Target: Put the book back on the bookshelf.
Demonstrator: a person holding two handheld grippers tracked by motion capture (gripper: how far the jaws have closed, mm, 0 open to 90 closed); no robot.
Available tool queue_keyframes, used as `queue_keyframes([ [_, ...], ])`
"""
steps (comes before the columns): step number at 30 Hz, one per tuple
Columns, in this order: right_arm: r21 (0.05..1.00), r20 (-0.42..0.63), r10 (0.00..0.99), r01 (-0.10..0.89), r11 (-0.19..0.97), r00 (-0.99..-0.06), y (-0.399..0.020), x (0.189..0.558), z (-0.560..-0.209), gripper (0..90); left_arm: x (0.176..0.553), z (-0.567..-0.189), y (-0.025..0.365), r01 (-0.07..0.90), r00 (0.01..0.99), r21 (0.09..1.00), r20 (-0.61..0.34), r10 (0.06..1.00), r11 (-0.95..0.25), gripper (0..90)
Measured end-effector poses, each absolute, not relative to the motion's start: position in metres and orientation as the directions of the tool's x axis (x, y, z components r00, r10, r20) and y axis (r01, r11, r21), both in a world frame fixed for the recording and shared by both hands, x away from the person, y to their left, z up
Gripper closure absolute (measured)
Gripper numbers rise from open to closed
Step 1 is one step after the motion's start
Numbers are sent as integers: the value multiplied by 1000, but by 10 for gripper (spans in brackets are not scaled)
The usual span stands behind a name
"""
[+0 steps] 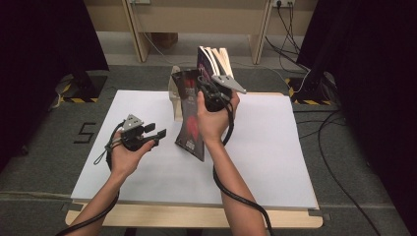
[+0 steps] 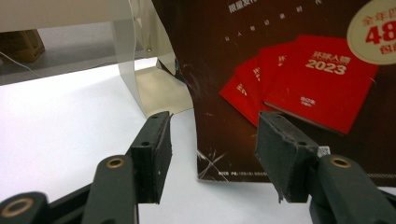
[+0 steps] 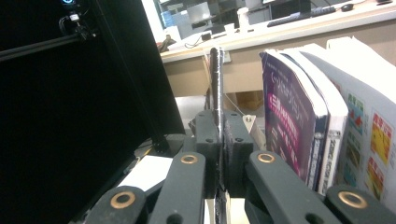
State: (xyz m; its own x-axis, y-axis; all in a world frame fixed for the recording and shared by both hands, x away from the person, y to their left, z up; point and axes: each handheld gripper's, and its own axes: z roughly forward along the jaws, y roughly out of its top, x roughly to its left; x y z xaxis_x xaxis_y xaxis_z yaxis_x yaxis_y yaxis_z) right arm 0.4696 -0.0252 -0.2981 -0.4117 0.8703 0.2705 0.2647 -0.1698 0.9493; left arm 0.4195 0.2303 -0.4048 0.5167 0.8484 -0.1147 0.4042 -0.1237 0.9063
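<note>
Magazine (image 1: 191, 115), dark-covered and thin, hung above the middle of the white table sheet (image 1: 275, 162), its top edge pinched in the right gripper (image 1: 206, 93) and its lower corner sagging toward six o'clock. In the right gripper view the two black jaws stood closed flat against the magazine (image 3: 216, 84), which rose edge-on between them. The left gripper view showed its back cover (image 2: 280, 70), printed with red booklets, curling down to the sheet. At twelve o'clock from the magazine, just behind it, a row of books (image 1: 216, 59) stood upright in a clear stand (image 1: 176, 93). At nine o'clock, near but apart from the magazine, the left gripper (image 1: 156, 132) rested in the person's left hand (image 1: 125, 157), jaws spread wide with nothing between the pads, pointing toward the cover's lower edge.
</note>
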Motion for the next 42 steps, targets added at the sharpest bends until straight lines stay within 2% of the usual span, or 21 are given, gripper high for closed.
queue_keyframes([
  [13, 953, 279, 869, 231, -197, -409, -22, 482, -297, 875, 423, -404, 229, 404, 526, 906, -119, 842, -125, 445],
  [27, 936, 294, 860, 309, -170, -416, -29, 464, -315, 869, 424, -397, 214, 396, 563, 908, -121, 818, -138, 434],
  [33, 927, 309, 853, 335, -170, -421, -30, 457, -321, 865, 424, -392, 199, 370, 585, 916, -100, 805, -155, 391],
  [42, 919, 331, 840, 348, -184, -429, -26, 452, -322, 858, 423, -373, 185, 336, 616, 935, -129, 777, -111, 385],
])
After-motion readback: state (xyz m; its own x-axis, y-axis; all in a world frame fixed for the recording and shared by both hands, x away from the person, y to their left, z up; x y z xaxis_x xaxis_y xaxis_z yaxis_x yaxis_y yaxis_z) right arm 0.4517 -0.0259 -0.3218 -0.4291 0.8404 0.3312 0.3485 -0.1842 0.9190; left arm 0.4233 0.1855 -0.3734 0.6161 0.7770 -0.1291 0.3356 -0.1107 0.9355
